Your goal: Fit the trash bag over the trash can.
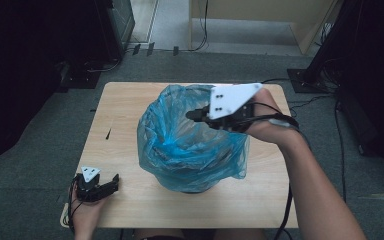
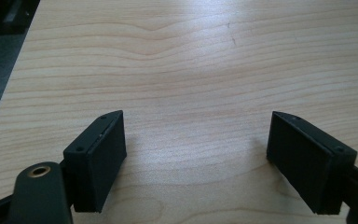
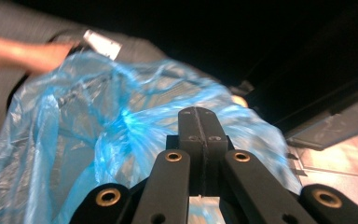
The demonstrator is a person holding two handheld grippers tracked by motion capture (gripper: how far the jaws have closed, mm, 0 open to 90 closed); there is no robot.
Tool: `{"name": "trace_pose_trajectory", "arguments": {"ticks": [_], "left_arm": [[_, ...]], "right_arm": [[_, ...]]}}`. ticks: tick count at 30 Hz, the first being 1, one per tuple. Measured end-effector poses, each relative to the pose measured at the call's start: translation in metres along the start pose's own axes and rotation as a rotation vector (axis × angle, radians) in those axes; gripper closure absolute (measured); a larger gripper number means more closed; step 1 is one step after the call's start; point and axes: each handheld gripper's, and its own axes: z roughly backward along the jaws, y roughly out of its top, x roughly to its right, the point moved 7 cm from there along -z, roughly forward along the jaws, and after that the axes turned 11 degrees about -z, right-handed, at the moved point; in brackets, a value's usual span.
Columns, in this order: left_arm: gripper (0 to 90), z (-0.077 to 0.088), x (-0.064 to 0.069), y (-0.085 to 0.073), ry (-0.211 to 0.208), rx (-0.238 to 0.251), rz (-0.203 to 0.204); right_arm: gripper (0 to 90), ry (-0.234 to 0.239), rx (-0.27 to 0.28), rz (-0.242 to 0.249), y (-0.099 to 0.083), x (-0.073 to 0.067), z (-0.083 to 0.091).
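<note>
**Two grippers, one blue bag: right hand raised over the bin**

One blue plastic bag (image 1: 190,145) lines a single dark bin standing at the middle of the light wooden table (image 1: 125,100), its thin film billowing up and out over the rim. The right gripper (image 1: 192,115) is held above the bag's far-right edge, the person's right forearm reaching in diagonally from the near-right corner of the table, wrist bent so that the tool points level toward the left across the bag's mouth. A grey three-cornered plate (image 1: 230,98) rides on top of it. In the right gripper view the two black jaws (image 3: 199,130) stand pressed flat together, with crumpled blue film spread behind and below them; whether any film is pinched between the pads cannot be told.

The left gripper (image 1: 111,183) rests low at the table's near-left corner, well apart from the bag, the left hand (image 1: 86,210) curled under it at the table edge and its own small grey plate facing up. Its jaws stand wide apart with nothing between them; in the left gripper view, bare wood grain lies in the gap between the two black pads (image 2: 98,158).

Count on the table: one bag, one bin, two grippers, two grey plates.
</note>
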Motion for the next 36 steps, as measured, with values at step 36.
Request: {"name": "trace_pose_trajectory", "arguments": {"ticks": [36], "left_arm": [[20.3, 0.0, 0.0, 0.0, 0.0, 0.0, -0.001]], "right_arm": [[90.0, -0.624, 0.197, -0.64, -0.206, 0.003, 0.085]]}}
